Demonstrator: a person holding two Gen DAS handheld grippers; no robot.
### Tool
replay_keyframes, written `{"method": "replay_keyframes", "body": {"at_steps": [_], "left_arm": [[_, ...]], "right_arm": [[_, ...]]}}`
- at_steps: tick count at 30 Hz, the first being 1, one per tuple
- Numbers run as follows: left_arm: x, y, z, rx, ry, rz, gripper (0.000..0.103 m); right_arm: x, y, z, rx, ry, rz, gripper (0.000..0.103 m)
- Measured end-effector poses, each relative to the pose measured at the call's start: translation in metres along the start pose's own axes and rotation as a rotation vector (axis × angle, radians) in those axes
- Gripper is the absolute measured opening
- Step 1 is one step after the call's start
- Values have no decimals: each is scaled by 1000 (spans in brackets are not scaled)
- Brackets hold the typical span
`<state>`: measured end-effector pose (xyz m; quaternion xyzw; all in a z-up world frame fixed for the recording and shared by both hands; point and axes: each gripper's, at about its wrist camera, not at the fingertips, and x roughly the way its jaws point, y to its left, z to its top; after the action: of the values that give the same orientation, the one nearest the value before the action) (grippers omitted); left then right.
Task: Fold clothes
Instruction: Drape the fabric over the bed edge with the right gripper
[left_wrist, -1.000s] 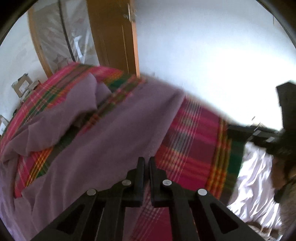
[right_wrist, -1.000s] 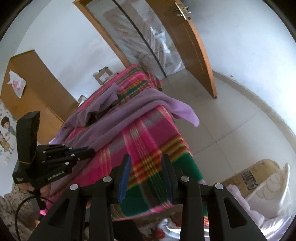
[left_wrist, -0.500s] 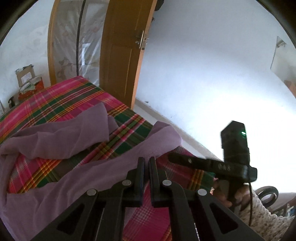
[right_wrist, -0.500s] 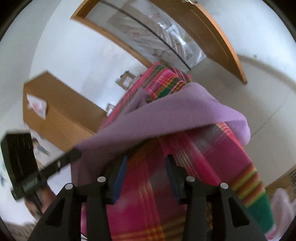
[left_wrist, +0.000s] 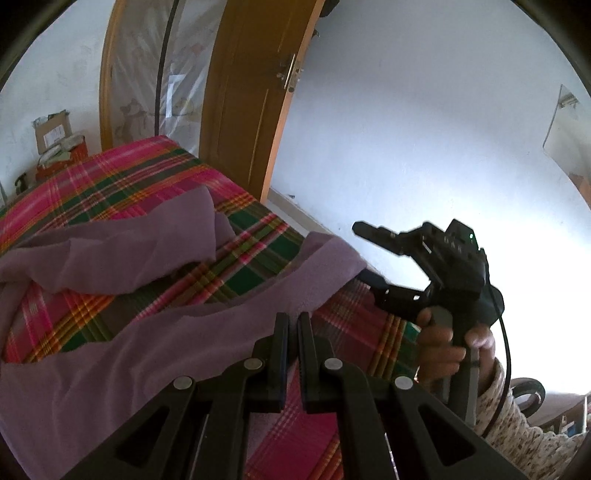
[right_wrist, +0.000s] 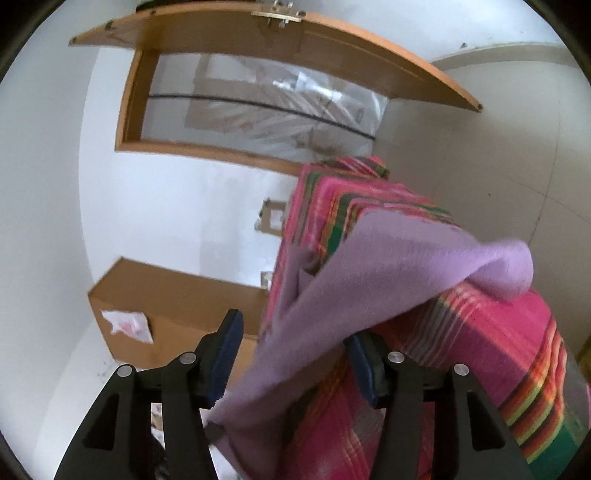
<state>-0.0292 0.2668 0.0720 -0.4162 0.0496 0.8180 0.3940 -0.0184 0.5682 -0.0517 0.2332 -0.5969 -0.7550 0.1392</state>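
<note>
Left tongs (left_wrist: 289, 321): fingers nearly together, only a thin slit between them, with the purple garment (left_wrist: 110, 354) lying right at and under the tips. Can't tell if cloth is actually pinched in the slit. Right tongs (right_wrist: 295, 347): fingers wide apart, a fold of the same garment (right_wrist: 369, 280) running through the gap, touching neither blue pad clearly; picture is motion-blurred there.

Garment is spread across the plaid bed cover (left_wrist: 122, 184), one loose part bunched toward the left edge of the bed, another end draped over the near right corner. Bare plaid shows between the two purple parts.

Room: far end of the bed sits just beside the wooden door (left_wrist: 243, 96) and doorway; pale floor runs along the right edge of the bed.

Left view alone shows the right tongs (left_wrist: 364, 254) from outside, held up off the bed's right corner by a hand (left_wrist: 454, 343) in a patterned sleeve, fingers spread. Right view alone shows a wooden cabinet (right_wrist: 177, 306) against the white wall past the bed's left edge.
</note>
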Motion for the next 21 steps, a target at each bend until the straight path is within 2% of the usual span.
{"method": "replay_keyframes", "body": {"at_steps": [4,6,8,11,16,21], "left_arm": [[11,-8,-7,37,33,-6,5],[17,-9,-11,34,54,-15,5],[23,-11,-16,34,73,-22,5],[31,-15,-23,40,103,-32,5],[41,-19,-30,45,136,-34,5],[52,-20,-37,42,172,-40,5]], "right_arm": [[-13,-2,8,-3,-49,-60,50],[-21,2,11,-29,-75,-101,39],[-27,6,14,-49,-94,-130,24],[-31,8,19,-90,-109,-187,11],[-39,12,20,-191,-125,-365,9],[-47,-5,22,-179,-130,-449,8]]}}
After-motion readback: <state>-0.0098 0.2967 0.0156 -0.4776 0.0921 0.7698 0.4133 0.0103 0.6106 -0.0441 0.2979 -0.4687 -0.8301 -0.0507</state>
